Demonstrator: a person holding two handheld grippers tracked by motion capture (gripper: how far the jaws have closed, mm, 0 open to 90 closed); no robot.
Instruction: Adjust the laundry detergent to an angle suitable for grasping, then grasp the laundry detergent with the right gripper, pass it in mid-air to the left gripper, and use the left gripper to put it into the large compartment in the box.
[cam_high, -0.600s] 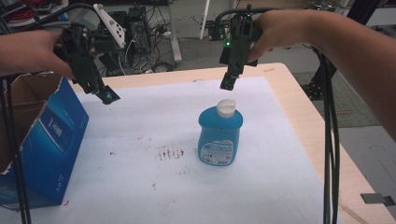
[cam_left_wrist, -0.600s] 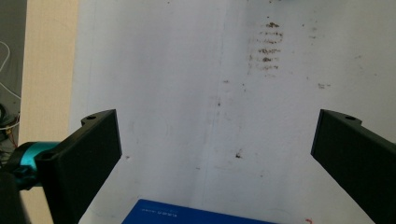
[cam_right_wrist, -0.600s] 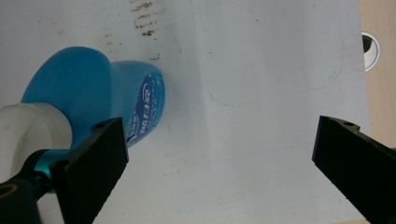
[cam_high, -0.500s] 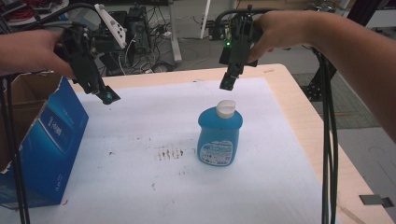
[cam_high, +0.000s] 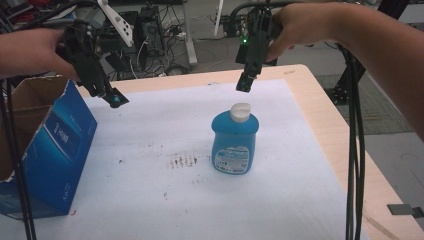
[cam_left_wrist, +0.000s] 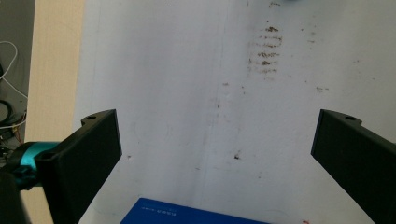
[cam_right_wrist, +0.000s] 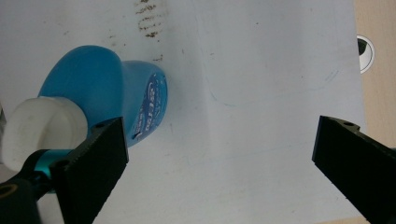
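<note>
Your left hand-held gripper (cam_high: 114, 99) was black with a teal fitting by its jaw and a screw hole in each ribbed jaw tip. Your right hand-held gripper (cam_high: 244, 84) was black too, showed a green light, and trailed black cables (cam_high: 354, 150). Your forearms were bare.

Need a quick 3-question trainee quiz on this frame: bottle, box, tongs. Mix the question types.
1. True or false: the blue plastic bottle with the white cap lies on its side.
2. Which tongs hang nearer the bottle: A) left tongs, B) right tongs?
3. Fill in: the open blue cardboard box stands at the table's ____ edge in the high view.

Key: 1. False, it stands upright. 2. B, above and behind its cap, jaws open, holding nothing. 3. Left.
</note>
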